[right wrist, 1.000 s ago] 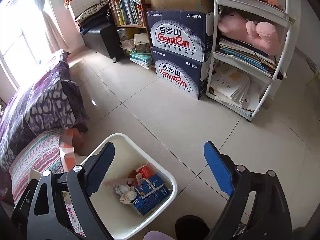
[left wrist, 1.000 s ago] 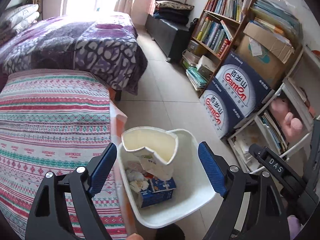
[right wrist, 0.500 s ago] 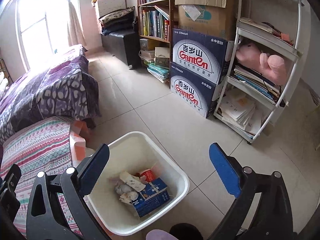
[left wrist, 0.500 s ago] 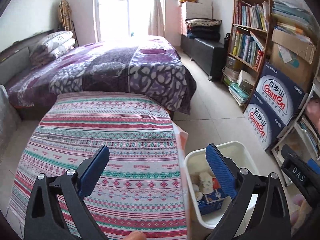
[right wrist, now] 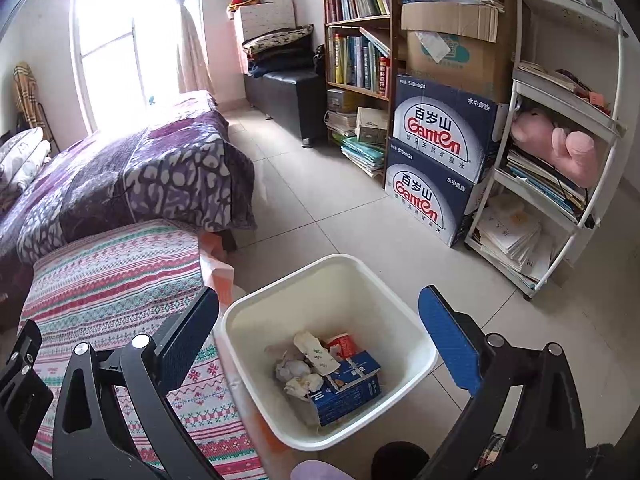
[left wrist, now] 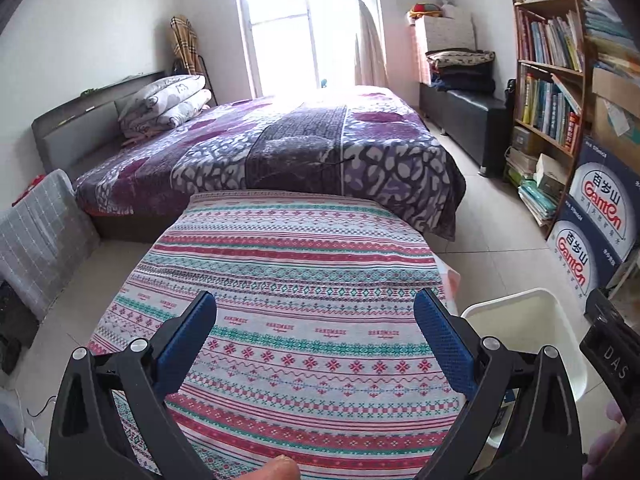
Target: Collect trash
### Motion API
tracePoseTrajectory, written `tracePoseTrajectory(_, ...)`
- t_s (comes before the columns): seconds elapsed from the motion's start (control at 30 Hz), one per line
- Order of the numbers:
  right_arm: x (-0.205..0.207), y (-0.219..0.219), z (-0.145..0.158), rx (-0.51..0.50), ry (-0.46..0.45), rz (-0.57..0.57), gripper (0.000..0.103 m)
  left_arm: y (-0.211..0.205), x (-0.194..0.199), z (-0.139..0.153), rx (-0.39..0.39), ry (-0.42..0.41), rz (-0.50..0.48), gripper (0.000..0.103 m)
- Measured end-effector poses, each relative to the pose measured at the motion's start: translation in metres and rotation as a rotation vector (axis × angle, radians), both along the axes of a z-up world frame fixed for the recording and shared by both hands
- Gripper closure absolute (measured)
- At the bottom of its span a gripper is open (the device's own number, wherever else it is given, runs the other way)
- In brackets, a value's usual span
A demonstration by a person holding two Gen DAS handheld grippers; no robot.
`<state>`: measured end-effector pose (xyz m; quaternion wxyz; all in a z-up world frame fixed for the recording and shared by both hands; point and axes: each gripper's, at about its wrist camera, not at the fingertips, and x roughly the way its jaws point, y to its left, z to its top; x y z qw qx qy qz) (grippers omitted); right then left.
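While both jaws gape empty, the white bin [right wrist: 404, 312] (trash inside) sits below the right gripper [right wrist: 320, 340].

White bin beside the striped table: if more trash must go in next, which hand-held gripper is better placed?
Right, probably. The right hand-held gripper hangs open directly over the white bin; the left hand-held gripper faces the striped tablecloth, bin off to its side.

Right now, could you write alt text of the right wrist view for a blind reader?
A white trash bin on the tiled floor holds a blue carton and crumpled tissues, framed by the open, empty right tool. A table with a striped cloth stands at its left.
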<state>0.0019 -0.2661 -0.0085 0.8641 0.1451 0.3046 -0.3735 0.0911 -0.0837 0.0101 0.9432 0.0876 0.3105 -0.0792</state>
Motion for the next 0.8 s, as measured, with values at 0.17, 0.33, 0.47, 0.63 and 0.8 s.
tracePoseTrajectory(0.17,0.008,0.023,-0.002,-0.027,-0.001,0.046,0.007,0.019,0.002,-0.004,0.009,0.008,0.044,0.007)
tracePoseTrajectory(0.33,0.014,0.039,-0.002,-0.049,-0.004,0.081,0.007,0.037,0.006,-0.007,-0.021,0.034,0.078,0.007)
tracePoseTrajectory(0.47,0.019,0.048,-0.003,-0.058,-0.007,0.103,0.007,0.044,0.007,-0.008,-0.025,0.037,0.089,0.007)
tracePoseTrajectory(0.63,0.025,0.059,-0.002,-0.083,-0.01,0.128,0.007,0.051,0.008,-0.01,-0.033,0.045,0.1,0.007)
tracePoseTrajectory(0.8,0.03,0.067,-0.004,-0.093,0.001,0.15,0.007,0.055,0.009,-0.009,-0.037,0.045,0.111,0.007)
